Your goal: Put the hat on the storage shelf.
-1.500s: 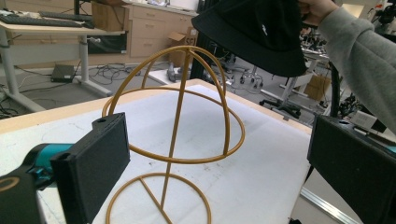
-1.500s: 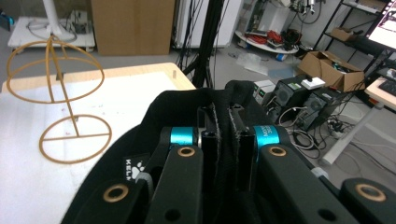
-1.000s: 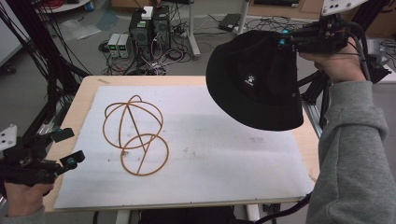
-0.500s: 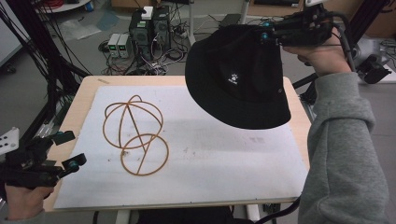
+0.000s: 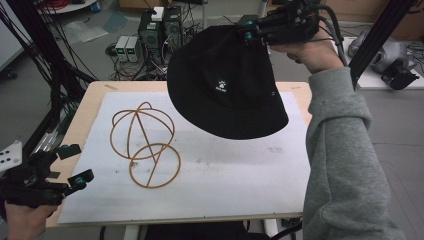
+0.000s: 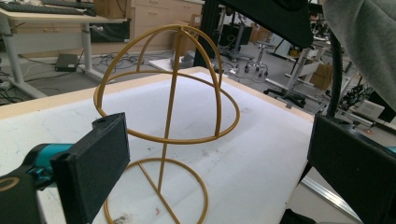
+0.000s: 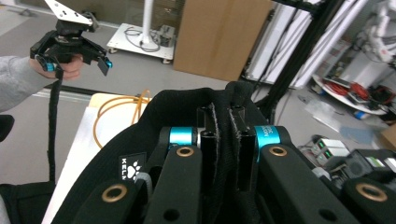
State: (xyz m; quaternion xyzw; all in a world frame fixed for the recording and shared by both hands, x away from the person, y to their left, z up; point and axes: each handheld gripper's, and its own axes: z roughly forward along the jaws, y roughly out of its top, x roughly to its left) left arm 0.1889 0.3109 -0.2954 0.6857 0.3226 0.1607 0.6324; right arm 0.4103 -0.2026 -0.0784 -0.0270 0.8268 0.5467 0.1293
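A black bucket hat point(image 5: 227, 82) with a small white logo hangs in the air over the table's far middle, right of the stand. My right gripper point(image 5: 257, 34) is shut on its brim, and the pinched black fabric point(image 7: 223, 140) runs between the jaws in the right gripper view. A golden wire hat stand point(image 5: 145, 142), a dome on a stem over a ring base, rests on the white mat at the left; it also rises ahead in the left gripper view point(image 6: 173, 112). My left gripper point(image 5: 75, 162) is open at the table's near left corner, apart from the stand, holding nothing.
A white mat point(image 5: 225, 175) covers most of the wooden table point(image 5: 92, 100). Black frame poles point(image 5: 375, 35) stand at the right and left. Computer boxes and cables point(image 5: 150, 35) lie on the floor behind the table. A grey sleeve point(image 5: 345, 165) reaches along the right side.
My right gripper has carried the hat leftward and farther over the table, toward the stand. The left gripper has drifted slightly along the near left corner, still open.
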